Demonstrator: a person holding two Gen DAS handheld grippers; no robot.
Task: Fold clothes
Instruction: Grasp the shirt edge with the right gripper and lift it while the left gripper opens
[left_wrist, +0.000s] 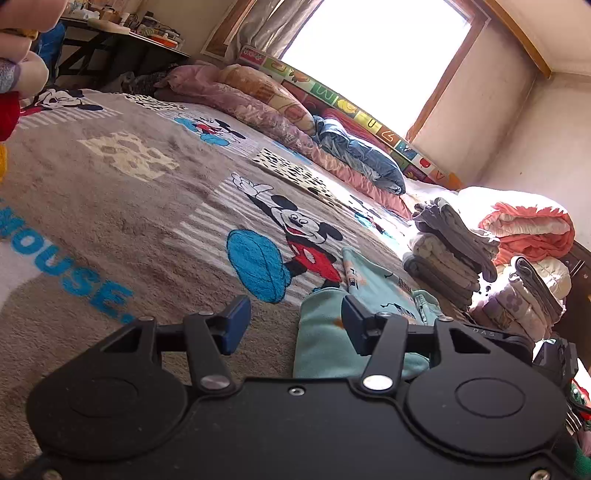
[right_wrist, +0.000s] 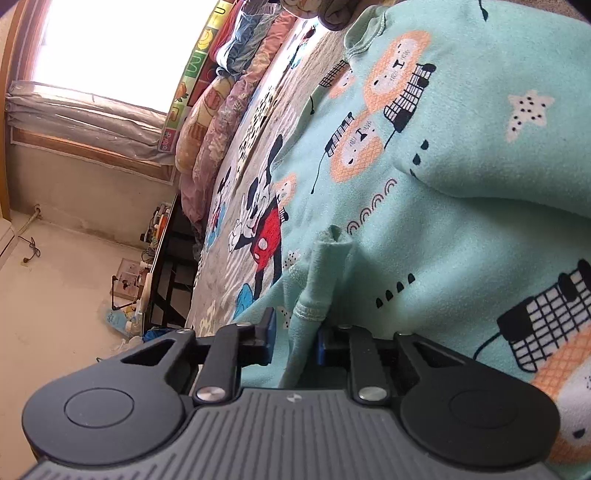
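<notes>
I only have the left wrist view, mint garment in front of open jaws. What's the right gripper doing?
Observer: The right gripper is shut on a hemmed fold of the mint garment.
Operator: What print does the garment have?
Observer: Orange lion faces, black grids, a spotted star.
Operator: Is it lying flat?
Observer: No, a thick fold bulges across it at the right of the right wrist view.
Operator: And my side?
Observer: The left gripper is open, holding nothing, above the blanket.

Counted one mint printed garment (right_wrist: 461, 155) near, two stacks of folded clothes (left_wrist: 448, 254) (left_wrist: 524, 295) far right, and about four pillows (left_wrist: 258, 107) along the far edge.
</notes>
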